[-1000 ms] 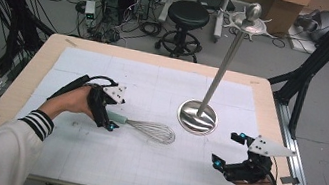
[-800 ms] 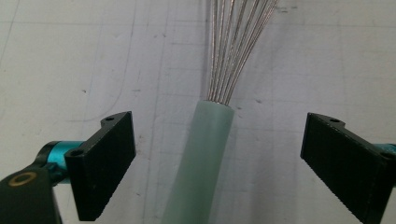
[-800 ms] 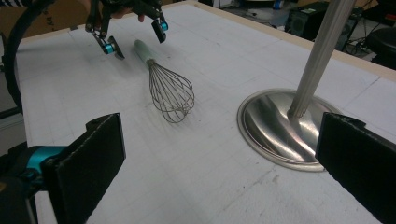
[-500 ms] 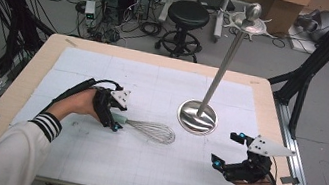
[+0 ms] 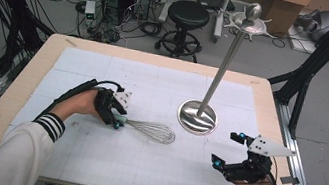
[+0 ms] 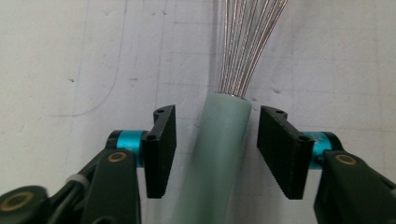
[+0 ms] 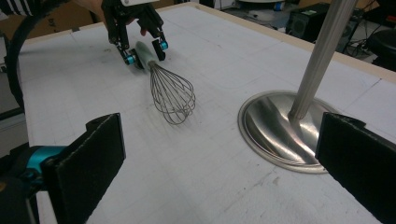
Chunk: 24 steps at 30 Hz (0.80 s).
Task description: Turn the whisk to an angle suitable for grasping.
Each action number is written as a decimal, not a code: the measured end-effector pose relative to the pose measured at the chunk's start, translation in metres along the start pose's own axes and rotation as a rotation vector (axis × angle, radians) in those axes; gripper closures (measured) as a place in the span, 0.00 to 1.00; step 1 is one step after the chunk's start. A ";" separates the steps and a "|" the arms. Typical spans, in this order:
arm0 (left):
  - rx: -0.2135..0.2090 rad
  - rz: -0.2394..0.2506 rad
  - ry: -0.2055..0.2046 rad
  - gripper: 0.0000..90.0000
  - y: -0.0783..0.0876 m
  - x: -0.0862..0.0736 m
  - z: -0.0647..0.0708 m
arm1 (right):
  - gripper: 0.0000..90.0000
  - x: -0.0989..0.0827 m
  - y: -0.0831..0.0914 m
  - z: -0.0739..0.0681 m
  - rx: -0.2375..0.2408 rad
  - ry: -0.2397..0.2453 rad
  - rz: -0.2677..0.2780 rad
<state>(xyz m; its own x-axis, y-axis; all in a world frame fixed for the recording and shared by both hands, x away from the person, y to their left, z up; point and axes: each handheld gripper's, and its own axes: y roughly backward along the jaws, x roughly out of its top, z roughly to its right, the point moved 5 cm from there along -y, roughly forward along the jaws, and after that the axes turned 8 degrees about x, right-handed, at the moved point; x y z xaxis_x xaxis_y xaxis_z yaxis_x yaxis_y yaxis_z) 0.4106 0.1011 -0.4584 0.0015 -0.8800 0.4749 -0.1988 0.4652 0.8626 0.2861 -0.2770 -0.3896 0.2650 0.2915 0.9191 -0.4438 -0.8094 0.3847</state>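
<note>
A wire whisk [image 5: 152, 131] with a pale green handle [image 6: 217, 163] lies on the white mat, left of centre. My left gripper [image 5: 116, 116] straddles that handle from the left. Its jaws have just been closing. The handle lies between the pads [image 6: 161, 149], with a narrow gap still showing on each side, so the gripper is open. The right gripper view shows the whisk [image 7: 172, 95] and the left gripper [image 7: 144, 51] farther off. My right gripper [image 5: 227, 148] rests near the table's front right, its jaws [image 7: 224, 154] wide open with nothing between them.
A tall steel stand with a round base [image 5: 197, 117] rises right of centre, between the whisk and my right gripper; the base [image 7: 280, 130] lies just ahead of the right jaws. The wooden table edge [image 5: 14, 98] frames the mat. A stool [image 5: 189, 15] and cables sit beyond.
The left gripper's jaws have narrowed around the whisk handle, and the hand has edged slightly toward it. The whisk and the right hand have not moved.
</note>
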 end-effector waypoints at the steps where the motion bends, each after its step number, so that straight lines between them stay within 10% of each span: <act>1: -0.001 -0.004 -0.013 0.56 0.000 0.000 0.000 | 0.01 0.000 0.000 0.000 0.000 0.000 0.000; 24: -0.002 -0.020 -0.044 0.77 -0.002 0.004 0.006 | 0.01 0.000 0.000 0.000 0.001 -0.008 0.003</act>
<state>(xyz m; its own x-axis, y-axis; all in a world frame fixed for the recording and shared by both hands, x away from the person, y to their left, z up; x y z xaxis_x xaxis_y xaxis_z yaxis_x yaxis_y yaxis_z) 0.4055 0.0966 -0.4589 -0.0376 -0.8927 0.4492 -0.1972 0.4473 0.8724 0.2858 -0.2770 -0.3892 0.2706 0.2848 0.9196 -0.4437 -0.8108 0.3817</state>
